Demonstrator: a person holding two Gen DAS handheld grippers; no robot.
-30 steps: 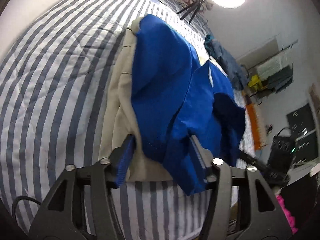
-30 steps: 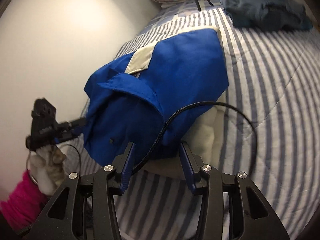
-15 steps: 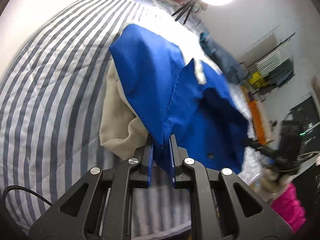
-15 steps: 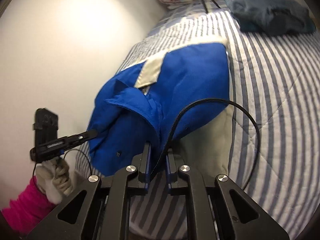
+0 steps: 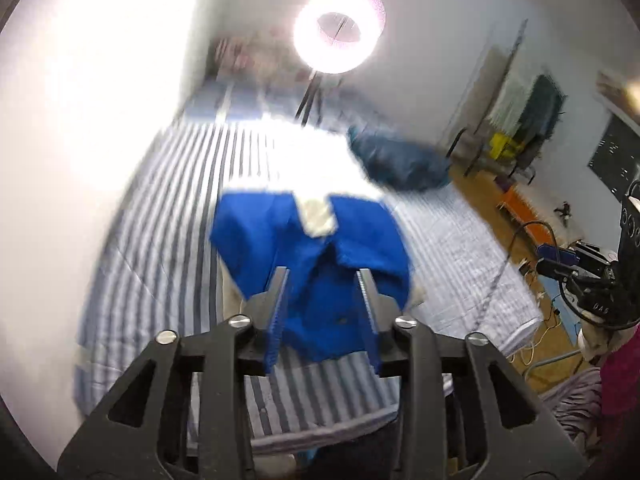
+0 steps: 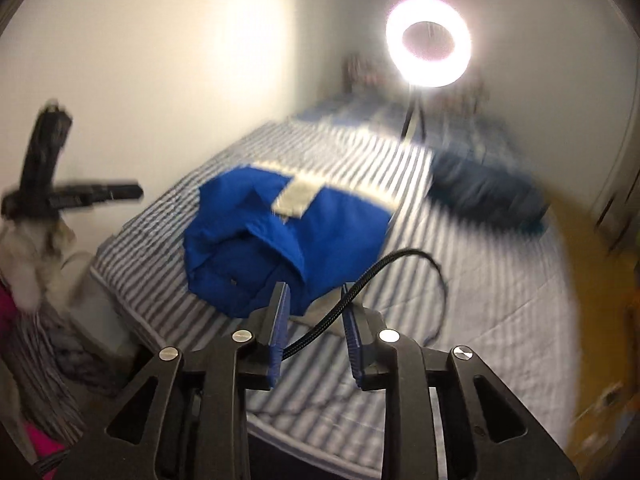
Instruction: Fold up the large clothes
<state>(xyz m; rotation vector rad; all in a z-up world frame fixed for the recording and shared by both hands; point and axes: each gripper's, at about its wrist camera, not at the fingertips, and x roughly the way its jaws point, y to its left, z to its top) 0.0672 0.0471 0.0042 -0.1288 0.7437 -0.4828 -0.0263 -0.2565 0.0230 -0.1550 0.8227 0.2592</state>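
Both grippers have let go of the blue garment [image 5: 316,264] since half a second ago and pulled back from it. The left gripper [image 5: 323,296] now has its jaws spread apart with nothing between them, and the right gripper [image 6: 313,312] is the same, only a black cable [image 6: 360,284] crosses its gap.

The garment lies as a folded bundle on the striped bed [image 5: 168,216], near the bed's near edge. Its long axis runs from the near edge toward the far end of the bed, with the beige patch [image 6: 298,198] on the far side. The near part looks rumpled, and the frames are blurred.

Farther on the bed lies a dark blue cloth pile [image 6: 486,196], well apart from the garment. A ring light [image 6: 428,46] on a stand shines behind the bed.
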